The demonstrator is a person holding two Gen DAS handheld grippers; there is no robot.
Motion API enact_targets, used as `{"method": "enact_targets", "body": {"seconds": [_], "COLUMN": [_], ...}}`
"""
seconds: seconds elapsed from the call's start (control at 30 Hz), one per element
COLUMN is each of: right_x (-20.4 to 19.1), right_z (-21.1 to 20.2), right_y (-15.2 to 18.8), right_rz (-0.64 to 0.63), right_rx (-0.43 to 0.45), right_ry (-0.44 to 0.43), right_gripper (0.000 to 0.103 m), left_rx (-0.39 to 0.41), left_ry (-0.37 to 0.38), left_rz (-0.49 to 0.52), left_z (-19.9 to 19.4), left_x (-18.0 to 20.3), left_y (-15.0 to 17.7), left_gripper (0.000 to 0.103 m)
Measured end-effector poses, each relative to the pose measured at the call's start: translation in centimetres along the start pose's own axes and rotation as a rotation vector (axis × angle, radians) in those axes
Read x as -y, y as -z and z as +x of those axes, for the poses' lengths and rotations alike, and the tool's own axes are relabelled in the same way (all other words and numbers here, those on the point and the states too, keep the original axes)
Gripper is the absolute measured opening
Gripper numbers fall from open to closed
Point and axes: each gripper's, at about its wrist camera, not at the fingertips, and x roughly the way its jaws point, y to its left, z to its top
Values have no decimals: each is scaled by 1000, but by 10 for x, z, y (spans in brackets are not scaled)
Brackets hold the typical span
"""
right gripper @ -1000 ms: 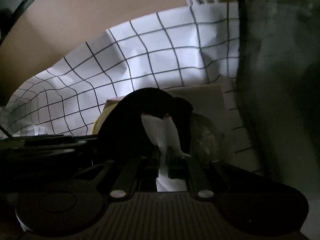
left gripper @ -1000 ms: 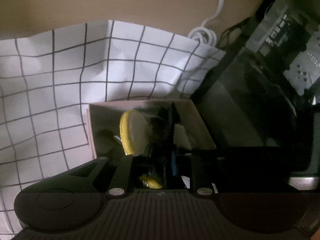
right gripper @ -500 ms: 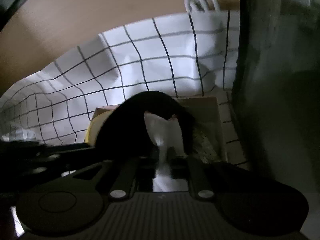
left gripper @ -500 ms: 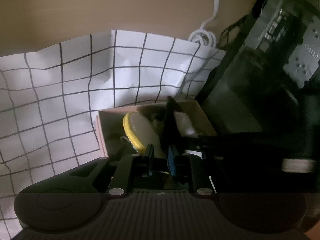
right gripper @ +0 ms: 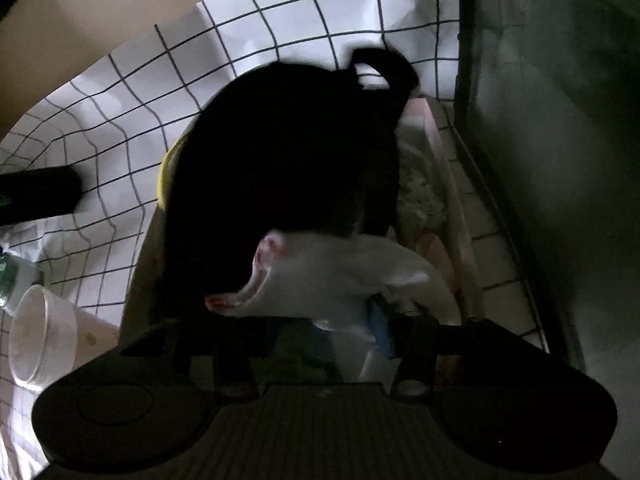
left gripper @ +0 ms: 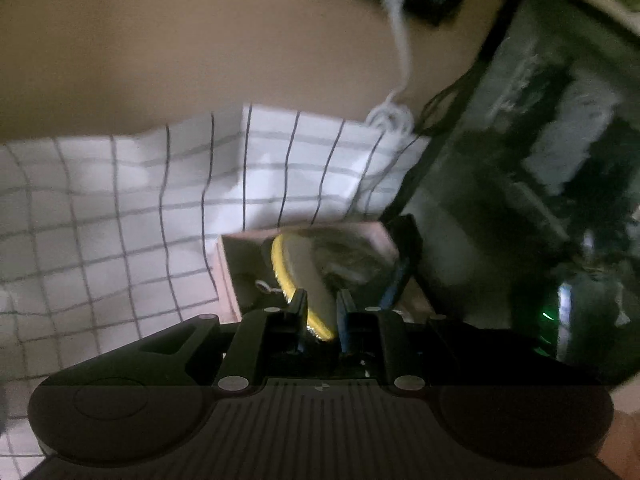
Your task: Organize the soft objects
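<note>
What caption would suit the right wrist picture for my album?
Hand-held gripper, jaws opening, lowers a black-and-white soft toy into a box on a checked cloth.

No readable text, labels or numbers; frames dark, blurred.

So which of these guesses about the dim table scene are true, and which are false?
1. The cloth under the box is white with a dark grid. True: see the cloth.
2. The box is empty. False: the box holds a yellow-rimmed pad and something grey and fluffy.
3. A clear cup sits on the table. True: the clear cup is at the lower left of the right wrist view.
4. The soft toy is all red. False: the soft toy is black and white, its white part between the opening jaws of the right claw.
</note>
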Motion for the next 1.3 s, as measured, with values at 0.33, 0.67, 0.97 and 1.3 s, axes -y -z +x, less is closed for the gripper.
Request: {"method": "enact_targets", "body": {"seconds": [0.33,0.67,0.97,1.3], "right_x": [-41,-25,-23,-39], "right_z": [-110,-156,-91,-58], "right_y": [18,98,168,186], "right_rz": [-42,-198,-462,-591], "right_rx": [395,358,148,164], "right_ry": [-8,-97,-140,-194], "right_gripper": [55,69,69,93], "left_rx": [252,292,139,220], "left_ry": [-56,-124,-464,-660], "left_rz": [17,-38,-277,-319], "left_z": [-68,-103,-59,-35], "left_x": [-13,15,40,77], "left_y": [40,118,240,275], "left_gripper": [18,18,18,20]}}
